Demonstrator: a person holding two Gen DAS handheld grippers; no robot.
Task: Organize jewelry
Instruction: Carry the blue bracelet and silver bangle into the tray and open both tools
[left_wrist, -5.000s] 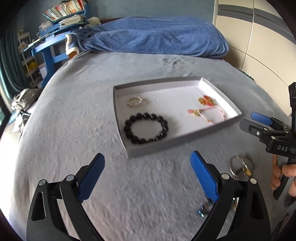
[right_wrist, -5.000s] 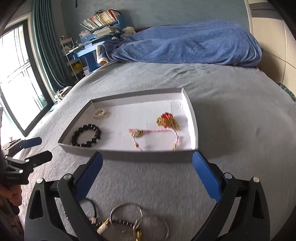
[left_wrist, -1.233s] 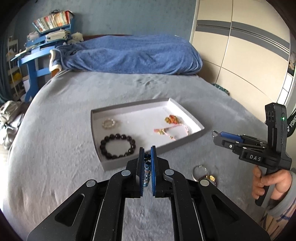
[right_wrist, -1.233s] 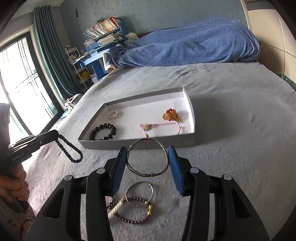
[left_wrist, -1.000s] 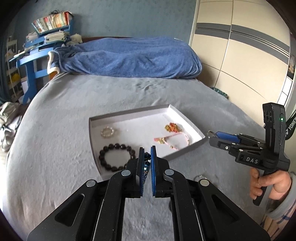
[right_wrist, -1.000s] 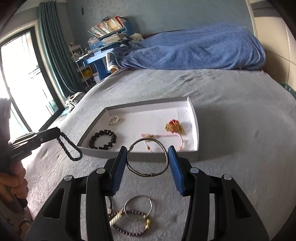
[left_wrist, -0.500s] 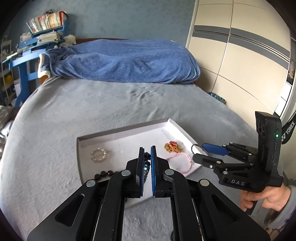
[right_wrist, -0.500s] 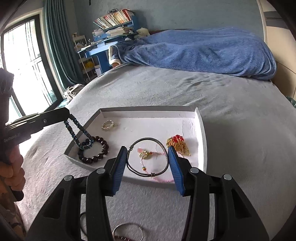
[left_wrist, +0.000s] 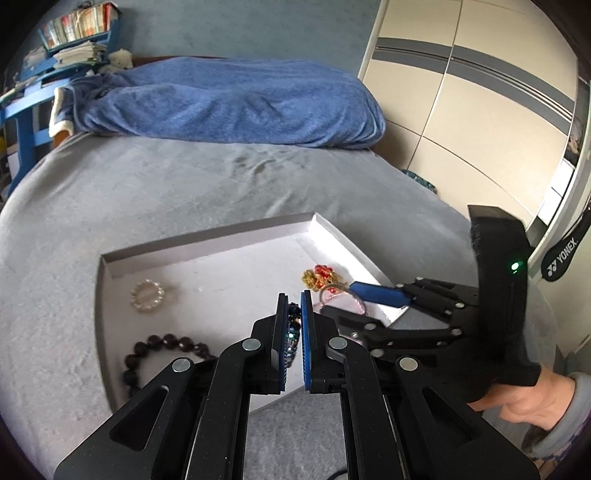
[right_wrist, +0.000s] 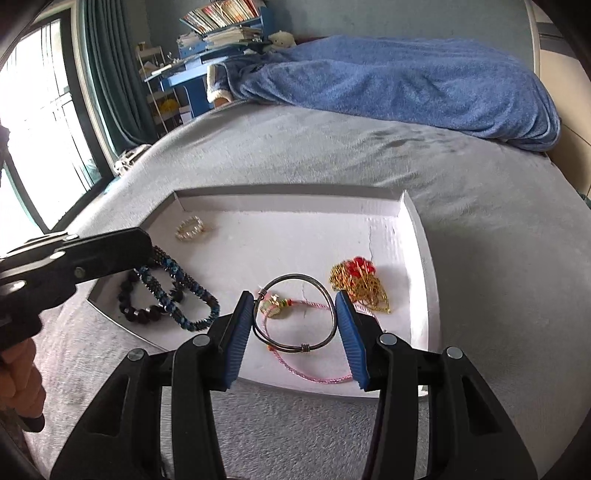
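Meanwhile the left gripper (right_wrist: 147, 245) had its jaws pinched on a limp blue beaded bracelet (right_wrist: 181, 291) dangling over the tray's (right_wrist: 417, 236) left end; the right gripper (right_wrist: 295, 328) clamped a stiff, probably slippery metal bangle (right_wrist: 295, 314) across its width, above the tray's near edge.

A tray (right_wrist: 417, 236) lies on a bed (right_wrist: 480, 206), with a heaped blanket (right_wrist: 388, 77) behind it and a desk with shelves (right_wrist: 207, 44) at the bed's far left. In the tray a small bead ring (right_wrist: 190, 228) lies at the far left, a bracelet of big beads (right_wrist: 142, 306) at the near left, a cord bracelet (right_wrist: 306, 354) near the front edge and an ornament (right_wrist: 360, 282) to the right. The left gripper (right_wrist: 149, 254), over the tray's left side, holds a beaded strand (right_wrist: 184, 291) hanging above the big beads, and the right gripper (right_wrist: 295, 325), at the front edge, holds a wire bangle (right_wrist: 295, 314) between its fingers above the cord bracelet.
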